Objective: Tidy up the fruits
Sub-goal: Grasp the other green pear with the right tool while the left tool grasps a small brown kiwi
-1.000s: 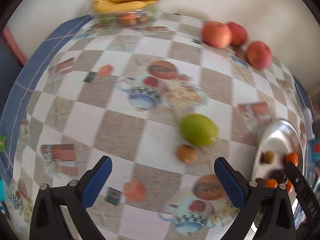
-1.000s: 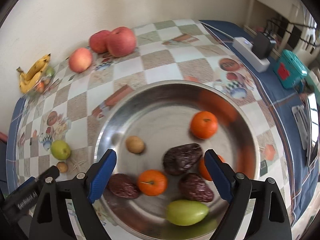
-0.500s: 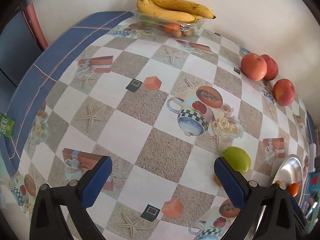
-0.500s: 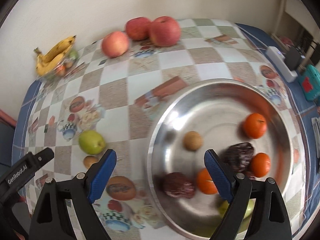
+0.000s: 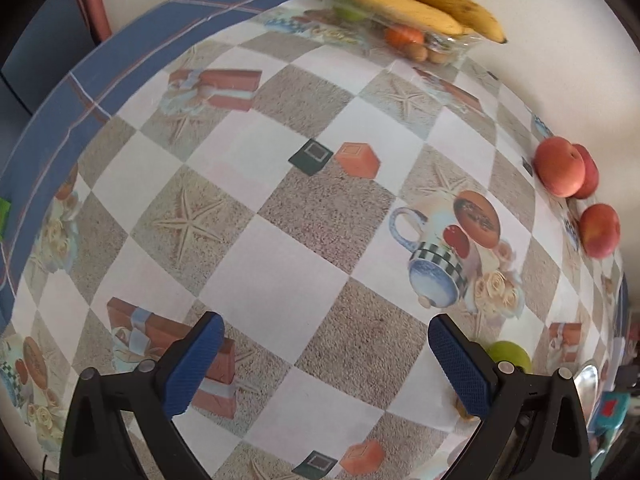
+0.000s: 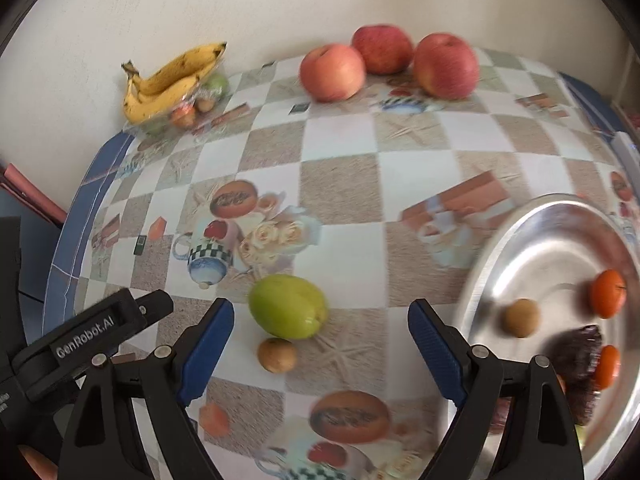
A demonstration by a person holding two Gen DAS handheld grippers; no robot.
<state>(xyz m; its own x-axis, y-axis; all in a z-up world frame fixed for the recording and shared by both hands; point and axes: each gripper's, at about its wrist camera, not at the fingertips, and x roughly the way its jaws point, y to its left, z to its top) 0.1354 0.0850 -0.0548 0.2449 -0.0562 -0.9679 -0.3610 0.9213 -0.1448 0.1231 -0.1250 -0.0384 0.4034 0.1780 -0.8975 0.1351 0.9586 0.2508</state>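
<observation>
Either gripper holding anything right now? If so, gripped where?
Nothing held. Left gripper is open over bare tablecloth. Right gripper is open too; the green fruit and small brown fruit lie on the cloth, untouched.

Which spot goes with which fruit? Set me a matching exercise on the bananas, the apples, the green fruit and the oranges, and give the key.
Things:
1. bananas
2. apples
3. green fruit
4. oranges

Places:
A. inside the metal bowl
B. loose on the tablecloth, beside a small brown fruit
C. on top of a clear tray of small fruit by the wall
D. in a group of three on the tablecloth near the wall

Pairs: 1-C, 2-D, 3-B, 4-A
</observation>
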